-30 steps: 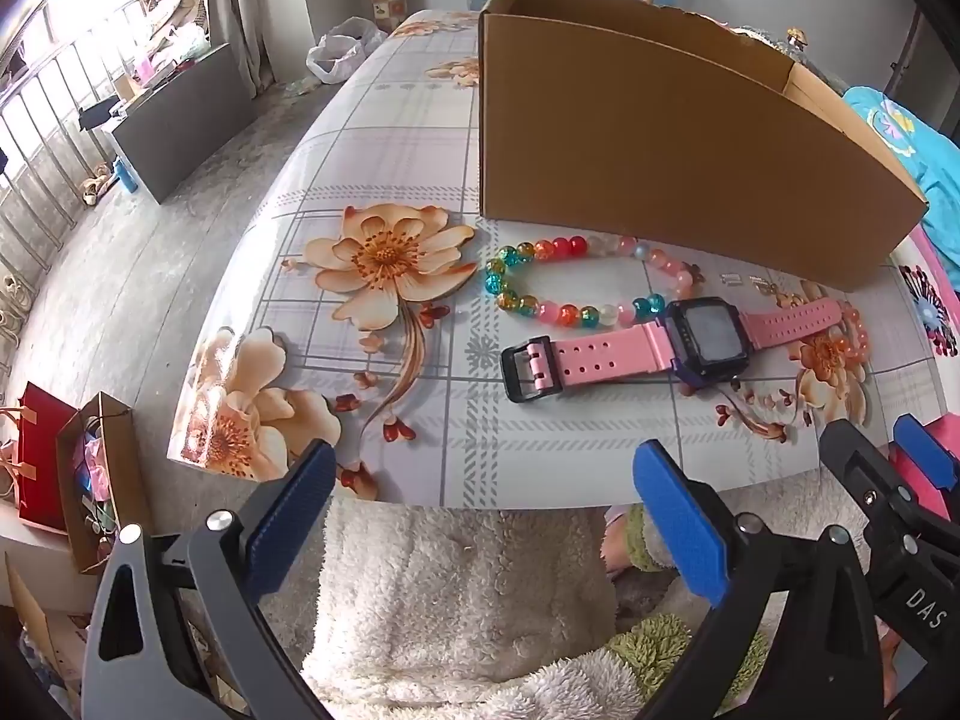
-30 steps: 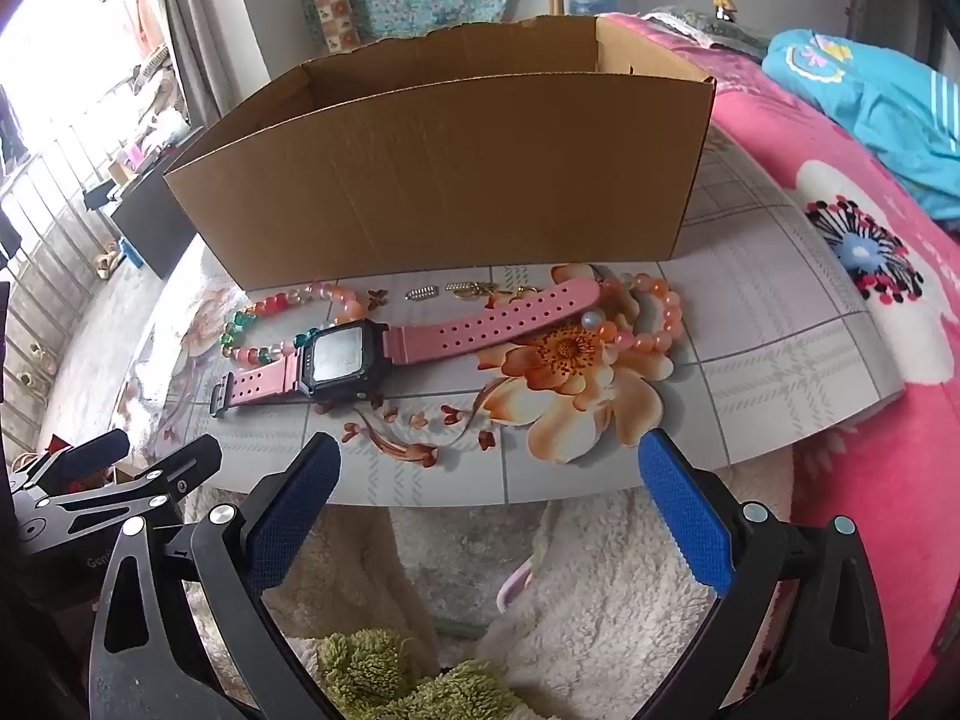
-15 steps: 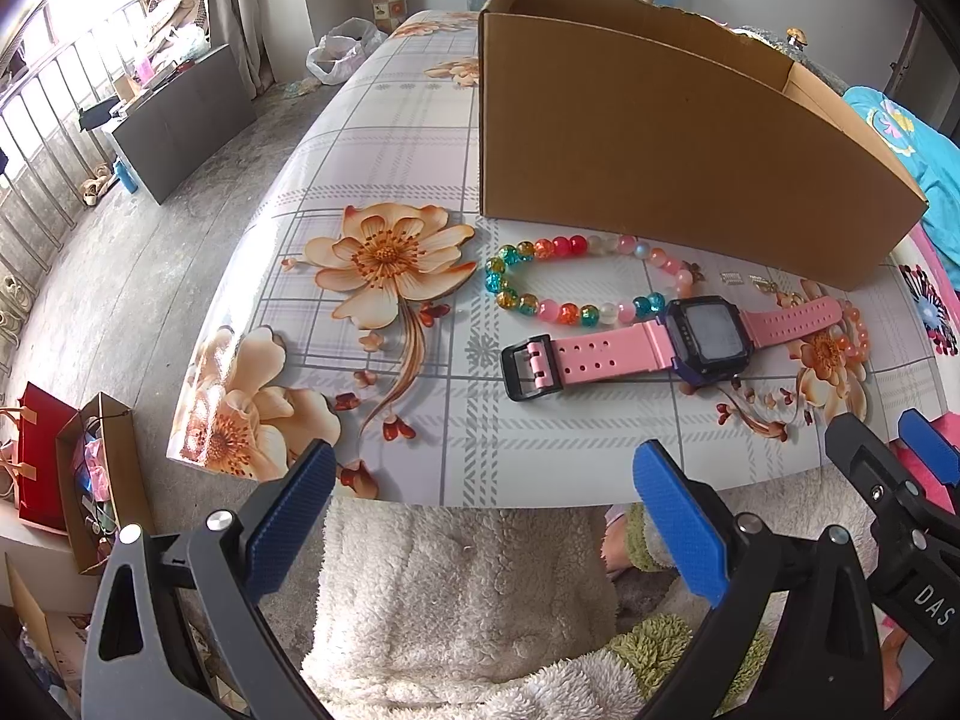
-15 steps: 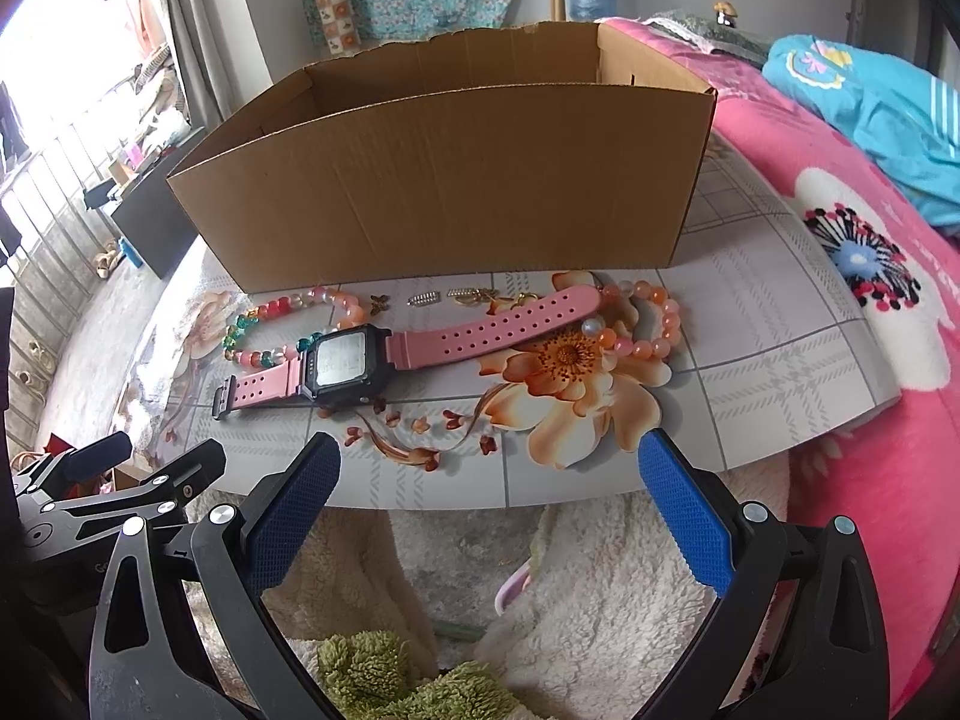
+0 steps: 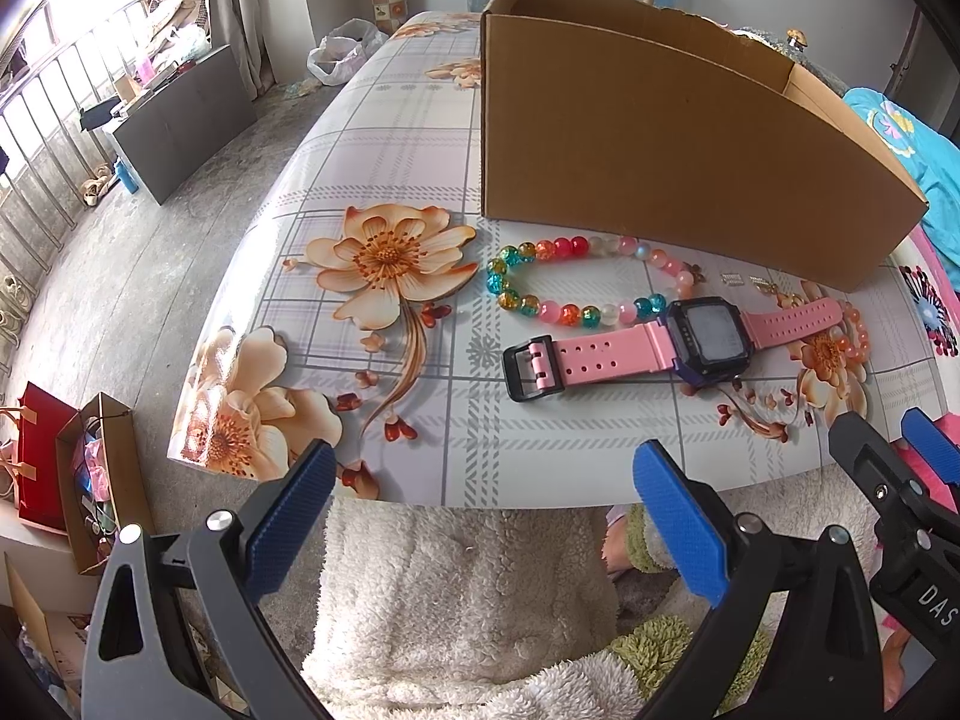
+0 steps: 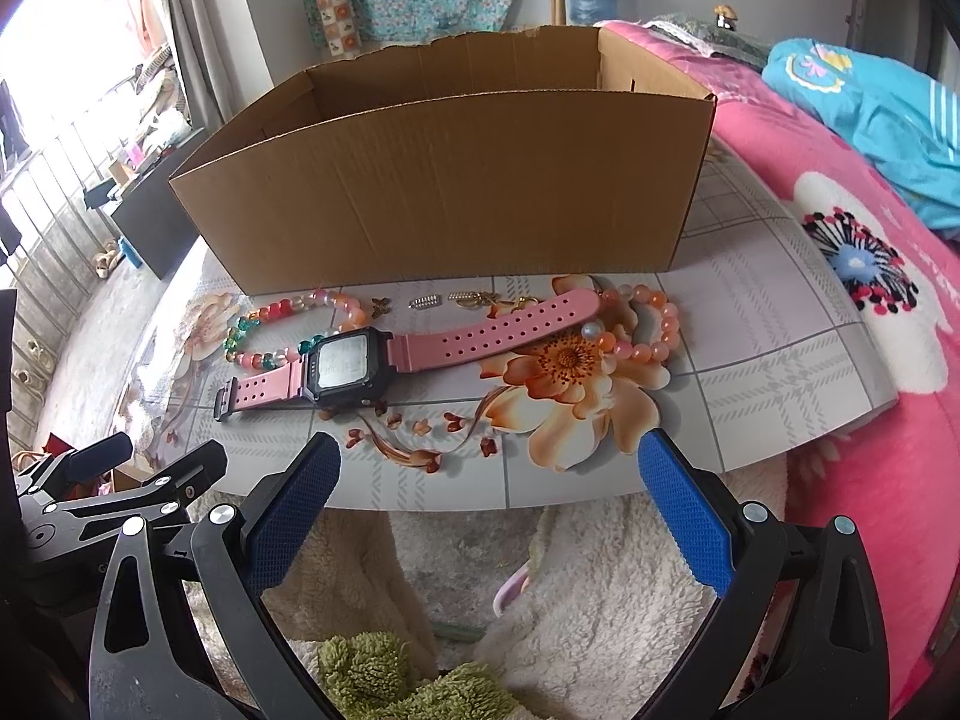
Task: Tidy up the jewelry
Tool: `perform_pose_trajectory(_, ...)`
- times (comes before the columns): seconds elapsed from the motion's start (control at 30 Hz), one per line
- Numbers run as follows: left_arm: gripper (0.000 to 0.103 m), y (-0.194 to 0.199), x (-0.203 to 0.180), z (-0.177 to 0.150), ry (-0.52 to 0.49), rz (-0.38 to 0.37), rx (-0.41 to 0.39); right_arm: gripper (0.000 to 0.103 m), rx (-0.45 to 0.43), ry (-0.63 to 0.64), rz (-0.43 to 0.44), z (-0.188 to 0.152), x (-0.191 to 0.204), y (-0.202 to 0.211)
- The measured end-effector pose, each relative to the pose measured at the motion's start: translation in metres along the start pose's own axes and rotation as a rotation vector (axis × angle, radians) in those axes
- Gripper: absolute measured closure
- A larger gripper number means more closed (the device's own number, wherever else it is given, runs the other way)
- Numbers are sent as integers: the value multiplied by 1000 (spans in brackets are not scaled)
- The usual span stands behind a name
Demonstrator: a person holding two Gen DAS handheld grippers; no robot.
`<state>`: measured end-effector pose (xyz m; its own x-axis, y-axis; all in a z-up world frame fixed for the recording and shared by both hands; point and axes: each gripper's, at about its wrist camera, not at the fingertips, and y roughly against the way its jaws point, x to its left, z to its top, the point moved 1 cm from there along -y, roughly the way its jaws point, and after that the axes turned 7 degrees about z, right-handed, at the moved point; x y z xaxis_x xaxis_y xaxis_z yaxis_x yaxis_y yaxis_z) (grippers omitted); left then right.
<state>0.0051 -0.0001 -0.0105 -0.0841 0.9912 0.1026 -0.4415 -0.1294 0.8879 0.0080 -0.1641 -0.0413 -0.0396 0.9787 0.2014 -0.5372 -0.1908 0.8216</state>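
Note:
A pink-strapped digital watch lies flat on the floral table. A multicoloured bead bracelet lies just behind its buckle end. An orange bead bracelet lies at the strap tip. Small metal charms sit by the open cardboard box. My left gripper is open and empty, off the table's near edge. My right gripper is open and empty, also short of the near edge. Each shows in the other's view.
The table has a near edge over a fluffy white cloth. A pink blanket lies to the right. A red bag and small carton stand on the floor at left.
Both grippers have crept slightly forward toward the table; the jewelry and box have not moved.

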Motion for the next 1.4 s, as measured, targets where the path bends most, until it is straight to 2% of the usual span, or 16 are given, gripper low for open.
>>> perform_pose_trajectory(0.9, 6, -3, 6, 0, 6, -3, -17, 7, -24, 6, 19, 3, 4, 1)
perform_pose_trajectory(1.1, 6, -4, 16, 6, -15, -34, -110, 7, -56, 99, 60, 9, 11, 2)
perform_pose_trajectory(1.17, 6, -3, 23, 8, -23, -58, -151, 7, -58, 142, 88, 13, 16, 0)
perform_pose_trajectory(1.3, 6, -2, 42, 15, -17, -198, -216, 8, -22, 282, 205, 26, 30, -13)
perform_pose_trajectory(1.4, 6, -3, 55, 18, 12, -253, -235, 8, 13, 425, 258, 30, 48, -25)
